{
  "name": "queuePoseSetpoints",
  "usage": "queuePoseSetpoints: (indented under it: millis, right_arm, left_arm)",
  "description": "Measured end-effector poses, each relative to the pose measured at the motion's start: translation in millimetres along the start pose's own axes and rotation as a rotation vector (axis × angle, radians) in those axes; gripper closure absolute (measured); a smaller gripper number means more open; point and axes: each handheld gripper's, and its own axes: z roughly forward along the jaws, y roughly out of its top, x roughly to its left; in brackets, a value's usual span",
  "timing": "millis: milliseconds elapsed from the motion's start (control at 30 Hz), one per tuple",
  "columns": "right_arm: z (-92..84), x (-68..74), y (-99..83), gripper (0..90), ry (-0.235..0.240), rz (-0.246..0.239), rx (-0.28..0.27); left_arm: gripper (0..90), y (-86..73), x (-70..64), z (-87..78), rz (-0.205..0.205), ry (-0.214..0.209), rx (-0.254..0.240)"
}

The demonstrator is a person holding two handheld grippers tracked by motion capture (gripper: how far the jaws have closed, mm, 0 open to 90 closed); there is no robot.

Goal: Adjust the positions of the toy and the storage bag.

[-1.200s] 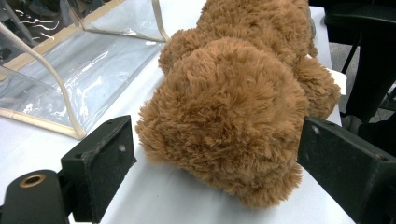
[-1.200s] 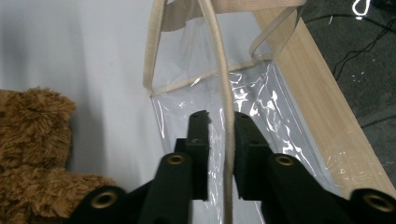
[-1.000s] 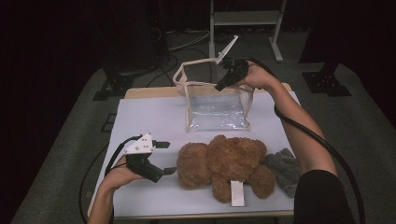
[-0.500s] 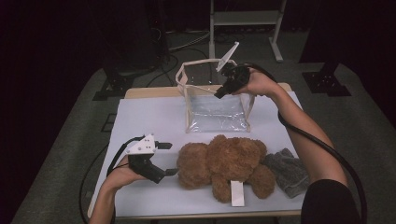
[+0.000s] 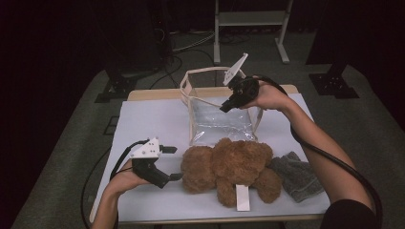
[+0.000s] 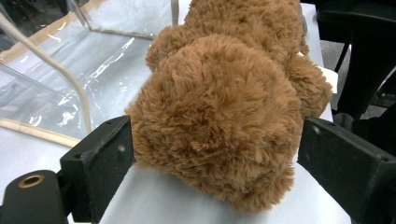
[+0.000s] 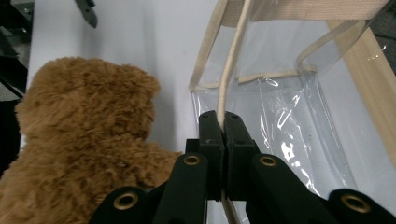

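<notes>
In the high view a brown teddy bear (image 5: 229, 167) lies on the white table cover (image 5: 148, 119) in the lower middle of the frame, with a white tag (image 5: 242, 198) sticking out below it and a grey cloth (image 5: 296, 174) touching its right side. Just above the bear, in the centre of the frame, stands a clear plastic bag (image 5: 222, 124) with beige edging and a thin beige handle strap (image 5: 210, 71) arching over its open top. The right gripper (image 5: 224, 109), coming in from the right of the frame, hangs over the bag's upper right part; in the right gripper view its jaws are pressed together on the bag's beige strap (image 7: 231, 65), which runs up from between them towards the top of the frame, with the bear (image 7: 84, 140) at the lower left and the bag's clear wall (image 7: 285, 116) to the right. The left gripper (image 5: 173, 163) sits at the lower left of the high view, its tips just at the bear's left end. In the left gripper view the jaws stand wide apart with the bear's furry head (image 6: 215, 116) between them; the fur brushes the left jaw, while a gap shows at the right one, so nothing is clamped.
</notes>
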Motion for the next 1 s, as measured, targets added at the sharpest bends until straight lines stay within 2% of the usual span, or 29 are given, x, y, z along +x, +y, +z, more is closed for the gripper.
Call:
queuePoseSetpoints:
  millis: [100,433,667,800,833,867,1000]
  right_arm:
    - [-1.6,8.7,-3.3,87.2,0.003,-0.002,-0.004]
    - [-3.7,37.6,-8.9,87.2,0.032,-0.022,-0.02]
    - [-3.8,45.5,-10.2,87.2,0.054,-0.021,-0.037]
    - [-3.6,46.3,-10.8,87.0,0.046,-0.015,-0.035]
    - [-3.8,45.2,-11.3,86.6,0.041,-0.001,-0.038]
    - [-4.1,43.1,-12.0,85.5,0.04,0.01,-0.042]
    - [-8.4,39.4,-14.3,68.7,0.028,0.041,-0.067]
  left_arm:
    - [9.7,0.1,0.1,-0.8,0.011,-0.001,0.006]
    - [9.7,0.7,-1.5,1.6,0.012,-0.006,0.008]
    - [9.7,-0.5,-1.0,1.1,0.003,-0.002,0.003]
    - [9.7,-0.4,-0.9,0.5,0.002,0.001,0.0]
    - [9.7,-0.4,-1.1,0.4,0.003,0.0,0.0]
    - [9.7,-0.3,-1.3,0.2,0.002,-0.001,0.0]
    - [9.7,-0.5,-0.7,-1.2,0.009,0.002,0.003]
